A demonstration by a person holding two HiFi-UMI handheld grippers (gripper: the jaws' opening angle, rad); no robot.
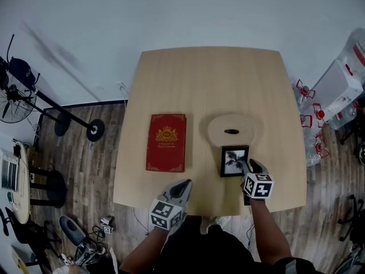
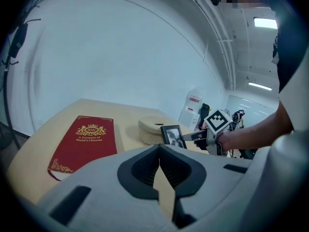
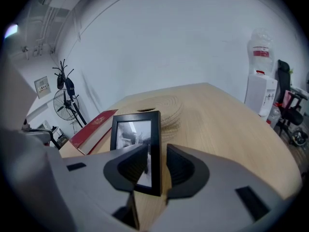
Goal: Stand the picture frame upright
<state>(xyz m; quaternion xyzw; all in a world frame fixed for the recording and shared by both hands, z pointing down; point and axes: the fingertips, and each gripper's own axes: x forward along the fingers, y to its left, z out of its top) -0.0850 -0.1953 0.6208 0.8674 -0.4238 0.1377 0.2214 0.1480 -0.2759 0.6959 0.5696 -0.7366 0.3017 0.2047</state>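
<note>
The black picture frame (image 1: 234, 161) (image 2: 174, 136) (image 3: 136, 139) stands upright on the wooden table (image 1: 211, 79), just in front of a round woven mat (image 1: 231, 130) (image 3: 166, 105). My right gripper (image 1: 246, 167) (image 3: 157, 153) is open around the frame's right edge. A narrow gap shows between the right pad and the frame. The left gripper view also shows the right gripper (image 2: 200, 136) beside the frame. My left gripper (image 1: 182, 184) (image 2: 159, 149) is shut and empty over the table's near edge, well left of the frame.
A red hardcover book (image 1: 166, 142) (image 2: 84, 141) (image 3: 94, 127) lies flat left of the mat. A fan on a stand (image 1: 17, 90) stands on the floor at the left. A white water dispenser (image 1: 342, 84) and bottles are at the right.
</note>
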